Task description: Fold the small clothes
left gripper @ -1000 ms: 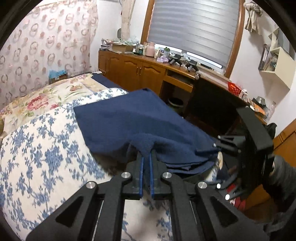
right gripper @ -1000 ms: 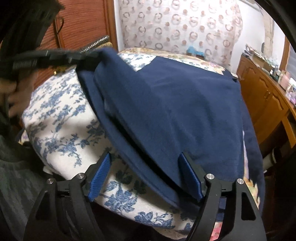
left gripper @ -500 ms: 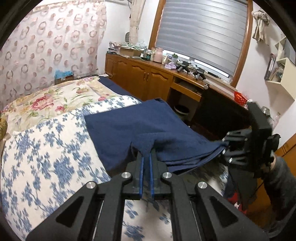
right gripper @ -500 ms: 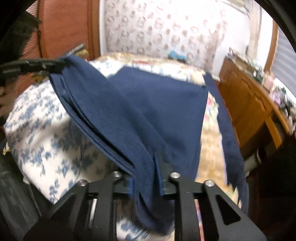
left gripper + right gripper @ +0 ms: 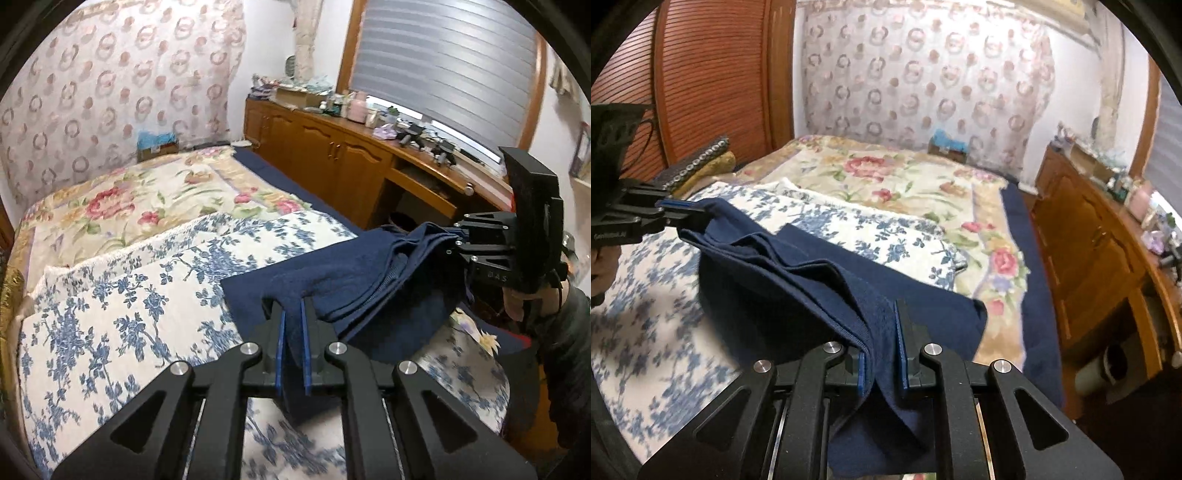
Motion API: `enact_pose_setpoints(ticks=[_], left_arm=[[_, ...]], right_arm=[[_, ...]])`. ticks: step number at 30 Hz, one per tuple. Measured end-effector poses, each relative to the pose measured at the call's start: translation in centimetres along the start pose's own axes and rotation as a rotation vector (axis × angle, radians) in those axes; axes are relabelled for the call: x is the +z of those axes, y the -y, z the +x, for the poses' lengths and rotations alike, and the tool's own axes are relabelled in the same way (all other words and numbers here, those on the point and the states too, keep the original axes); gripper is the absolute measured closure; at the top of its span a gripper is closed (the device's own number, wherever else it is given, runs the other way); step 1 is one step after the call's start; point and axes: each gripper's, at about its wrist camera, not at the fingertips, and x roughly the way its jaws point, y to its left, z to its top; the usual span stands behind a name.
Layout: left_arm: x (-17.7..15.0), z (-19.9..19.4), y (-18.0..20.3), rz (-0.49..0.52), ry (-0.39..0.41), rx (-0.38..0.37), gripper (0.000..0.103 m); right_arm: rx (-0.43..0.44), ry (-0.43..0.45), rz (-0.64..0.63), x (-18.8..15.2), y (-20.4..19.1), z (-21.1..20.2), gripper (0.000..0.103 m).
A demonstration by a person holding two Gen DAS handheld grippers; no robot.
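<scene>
Pinched the navy cloth [image 5: 369, 280] in both the left gripper [image 5: 293, 325] and the right gripper [image 5: 882, 343], above the bed [image 5: 110, 295], at 6 o'clock in each view.

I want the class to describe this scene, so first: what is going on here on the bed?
A person is folding a navy garment on a bed, working with handheld tongs in each hand. The left tongs pinch one end of the cloth and the right tongs are shut on the other end. The held edge is bunched in layers and lifted off the blue-flowered cover, while the rest of the garment lies on the bed. The fold is not yet laid flat.
</scene>
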Motion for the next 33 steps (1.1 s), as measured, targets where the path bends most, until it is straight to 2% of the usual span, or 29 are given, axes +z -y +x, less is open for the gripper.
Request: enact_pose_setpoints(ticks=[4, 8, 12, 14, 15, 18, 20, 22, 23, 24, 27, 33], left_arm=[[0.3, 1.9, -1.4, -0.017, -0.022, 0.016, 0.086], [0.7, 2.0, -2.0, -0.015, -0.005, 0.013, 0.065], [0.7, 2.9, -1.8, 0.018, -0.034, -0.009, 0.063], [0.3, 4.5, -1.8, 0.039, -0.073, 0.015, 0.063], [0.2, 5.2, -1.9, 0.043, -0.093, 0.026, 0.063], [-0.2, 7.1, -2.4, 0.035, -0.137, 0.036, 0.063], [-0.4, 7.8, -2.9, 0.023, -0.152, 0.04, 0.063], [-0.4, 8.0, -3.2, 0.012, -0.155, 0.034, 0.063], [-0.4, 8.0, -3.3, 0.007, -0.154, 0.03, 0.063], [-0.3, 8.0, -3.3, 0.007, -0.153, 0.031, 0.063], [0.0, 8.3, -3.4, 0.014, -0.148, 0.037, 0.063], [0.5, 8.1, -3.5, 0.008, -0.12, 0.04, 0.063]], right_arm=[[0.042, -0.053, 0.015, 0.8, 1.7, 3.5, 0.093], [0.058, -0.095, 0.006, 0.9, 2.3, 5.5, 0.093], [0.085, -0.106, 0.026, 1.8, 3.4, 6.6, 0.085], [0.092, -0.102, 0.037, 2.3, 4.0, 6.9, 0.082], [0.087, -0.1, 0.044, 2.7, 4.2, 7.1, 0.076], [0.029, -0.083, 0.075, 4.0, 5.8, 7.4, 0.074], [-0.044, -0.067, 0.111, 4.8, 7.0, 7.2, 0.074], [-0.058, -0.04, 0.135, 5.3, 7.9, 6.6, 0.073], [-0.055, -0.017, 0.149, 5.4, 8.2, 5.8, 0.069], [-0.057, -0.003, 0.154, 5.4, 8.2, 5.1, 0.06], [-0.058, 0.015, 0.166, 4.7, 7.8, 3.6, 0.046], [-0.077, -0.008, 0.216, 1.1, 6.9, 2.3, 0.03]])
